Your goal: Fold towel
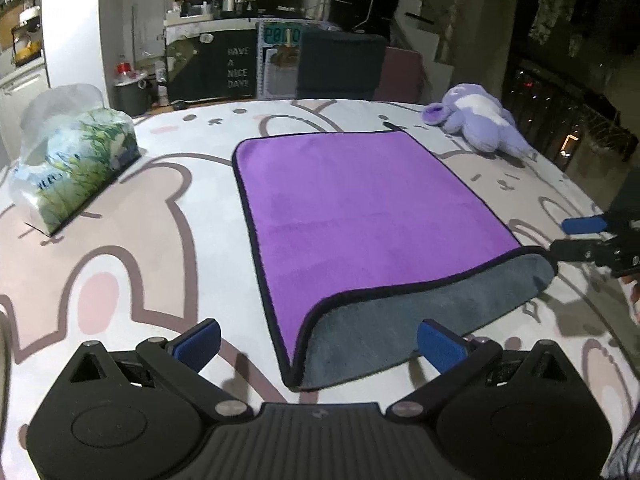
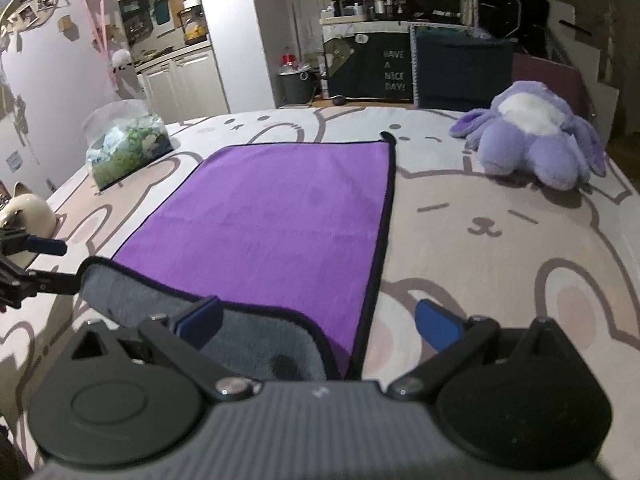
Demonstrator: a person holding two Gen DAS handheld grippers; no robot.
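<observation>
Blue pads of the left tool [image 1: 318,346] stand wide apart with nothing between them, hovering just short of the towel's near left corner; the towel [image 1: 352,208] lies ahead of it, spread purple side up on a bed cover [image 1: 160,216] printed with bears, its near edge turned back to show the grey underside [image 1: 420,308]; off to the right, the right tool [image 1: 580,236] also looks open and sits at the lifted near right corner, though whether it touches the hem is hard to say; a bagged tissue pack [image 1: 76,164] rests well to the left and a purple plush toy [image 1: 480,120] far ahead on the right, both clear of the cloth.

From the right wrist, the right tool [image 2: 318,328] is spread open and empty above the near right corner, one pad over the grey flap [image 2: 248,340]; the towel [image 2: 272,216] stretches away ahead; the left tool [image 2: 40,264] shows at the far left beside the raised flap.

By my judgement the towel is light, soft and limp, plush enough to grip without slipping; the bound near corners are the places to pinch; nothing appears to block a fold toward the far edge.
</observation>
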